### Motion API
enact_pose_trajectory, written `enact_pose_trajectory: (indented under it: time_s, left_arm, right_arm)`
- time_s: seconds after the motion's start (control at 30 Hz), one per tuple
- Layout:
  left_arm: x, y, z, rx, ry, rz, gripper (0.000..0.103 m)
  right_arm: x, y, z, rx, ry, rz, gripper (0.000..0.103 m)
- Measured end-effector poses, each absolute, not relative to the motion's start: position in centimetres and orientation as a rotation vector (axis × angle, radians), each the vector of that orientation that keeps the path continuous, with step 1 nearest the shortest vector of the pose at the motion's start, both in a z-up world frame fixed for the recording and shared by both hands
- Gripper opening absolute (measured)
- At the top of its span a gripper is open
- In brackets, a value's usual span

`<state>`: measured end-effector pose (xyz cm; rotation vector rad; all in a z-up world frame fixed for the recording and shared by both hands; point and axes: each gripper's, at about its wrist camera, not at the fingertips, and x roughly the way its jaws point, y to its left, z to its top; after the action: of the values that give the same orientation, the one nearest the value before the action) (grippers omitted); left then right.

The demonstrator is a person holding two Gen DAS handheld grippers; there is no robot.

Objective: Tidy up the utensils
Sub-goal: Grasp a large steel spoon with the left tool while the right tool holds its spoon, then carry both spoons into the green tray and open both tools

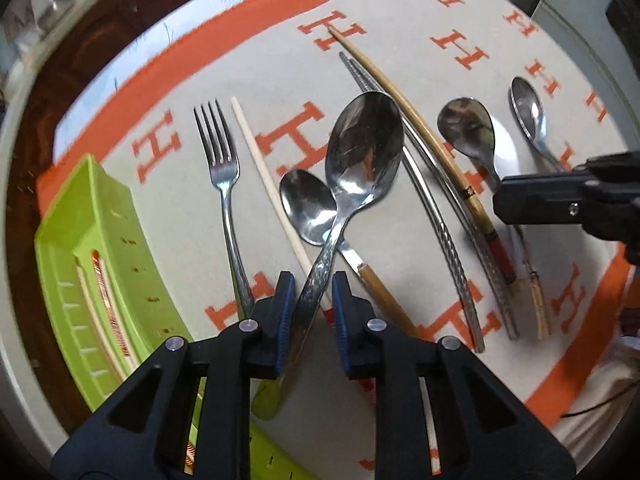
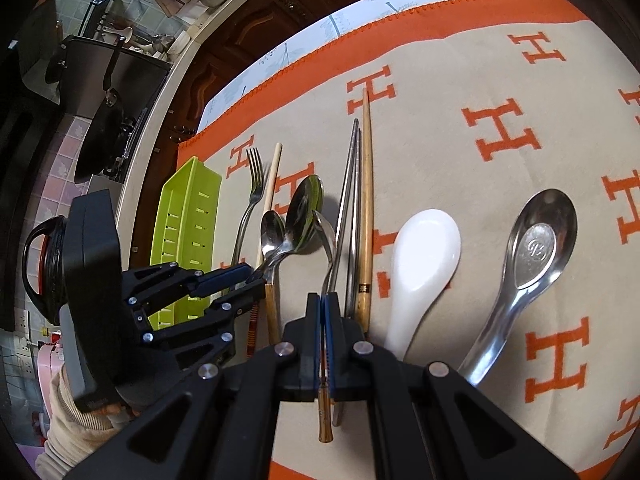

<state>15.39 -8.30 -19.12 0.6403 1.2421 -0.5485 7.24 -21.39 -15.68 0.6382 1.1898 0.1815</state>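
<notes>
My left gripper is shut on the handle of a large steel spoon, which is lifted off the cloth with its bowl pointing away; the right wrist view shows the same gripper and spoon. My right gripper is shut on a small spoon with a brown handle, seen edge-on. To the left lies a green tray holding patterned chopsticks. On the cloth lie a fork, an ivory chopstick, a second small spoon, metal chopsticks and a wooden chopstick.
A white ceramic spoon and a steel soup spoon lie to the right on the beige cloth with orange border. Beyond the table's left edge are dark cupboards and a counter with pans. A person's sleeve shows behind the left gripper.
</notes>
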Motion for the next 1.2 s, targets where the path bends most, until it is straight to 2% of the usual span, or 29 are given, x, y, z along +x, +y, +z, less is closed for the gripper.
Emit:
enact_pose_trajectory:
  time_s: [0.23, 0.27, 0.3, 0.5, 0.6, 0.9, 1.2]
  left_arm:
    - [13.8, -10.5, -19.6, 0.783, 1.127, -0.45, 0.017]
    - [13.6, -10.6, -19.6, 0.787, 1.113, -0.445, 0.016]
    - [13.6, -10.6, -19.6, 0.77, 1.115, -0.456, 0.009]
    - [14.4, -9.3, -18.1, 0.605, 1.169, -0.494, 0.0]
    - [14.9, -8.1, -17.5, 0.485, 1.238, -0.535, 0.0]
    - [14.9, -6.3, -17.5, 0.346, 1.291, -0.523, 0.0]
    - [15.4, -6.6, -18.0, 0.386, 1.284, -0.527, 0.0]
  right_arm:
    - [7.2, -21.9, -15.9, 0.639, 1.184, 0.181, 0.002]
    - [7.1, -21.9, -15.9, 0.64, 1.184, 0.18, 0.002]
    - [7.1, -22.0, -15.9, 0.642, 1.183, 0.179, 0.002]
    - [6.8, -22.7, -16.0, 0.653, 1.177, 0.17, 0.002]
    - [6.7, -22.9, -16.0, 0.662, 1.174, 0.167, 0.002]
    - [6.7, -22.7, -15.9, 0.659, 1.172, 0.17, 0.002]
    - [6.7, -22.2, -15.9, 0.651, 1.179, 0.169, 0.002]
